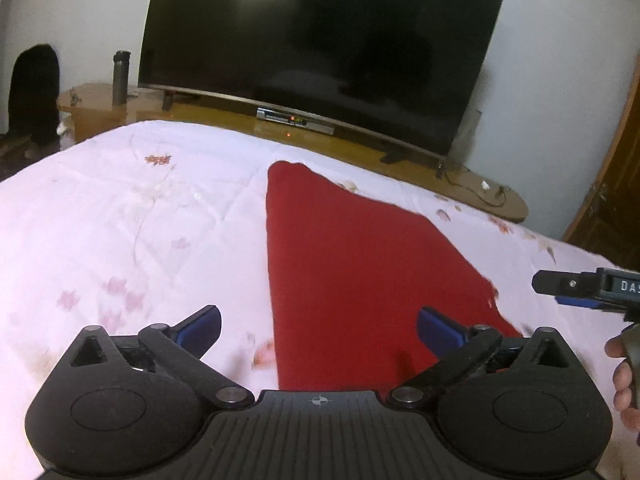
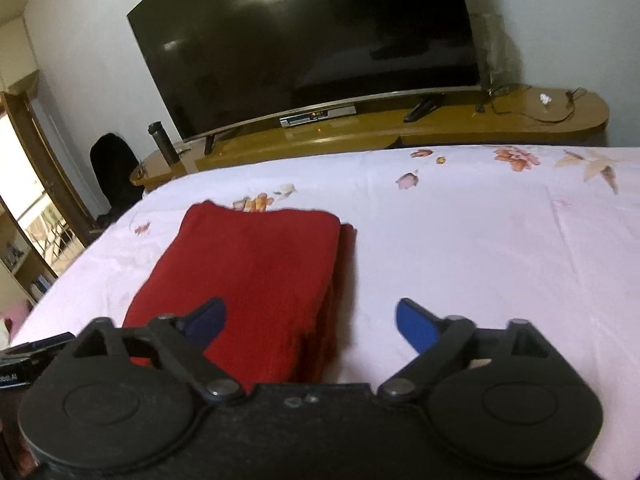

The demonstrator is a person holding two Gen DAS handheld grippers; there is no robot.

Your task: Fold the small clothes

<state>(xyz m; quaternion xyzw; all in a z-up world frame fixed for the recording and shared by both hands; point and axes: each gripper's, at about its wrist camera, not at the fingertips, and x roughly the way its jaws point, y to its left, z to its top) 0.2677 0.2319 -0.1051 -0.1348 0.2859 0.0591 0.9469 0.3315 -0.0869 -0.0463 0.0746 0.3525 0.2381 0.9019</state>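
Bedroom, white walls. Bed fills the foreground, covered by a pale pink sheet printed with scattered flowers. Beyond its far edge runs a long wooden counter carrying a large dark television, switched off, with a ceiling light reflected in its screen. Set-top box sits under the screen, small lights showing. Dark flask stands upright on the counter's left end; a black rounded shape stands beside that end, identity unclear. Loose cable lies on the counter's right end. Wooden door frame at the left of the right wrist view.

Red cloth lies flat on the bed, folded into a neat rectangle with layered edges showing along its right side. Nothing rests on it.

Left hand-held gripper: jaws spread wide, nothing between them; the red cloth's near left edge lies below the gap, not touched. Right hand-held gripper: jaws also spread wide and empty, left finger over the cloth's near end, right finger over bare sheet. In the left wrist view the right hand-held gripper enters from the right edge, with the person's fingers visible below it. Nothing blocks the cloth.
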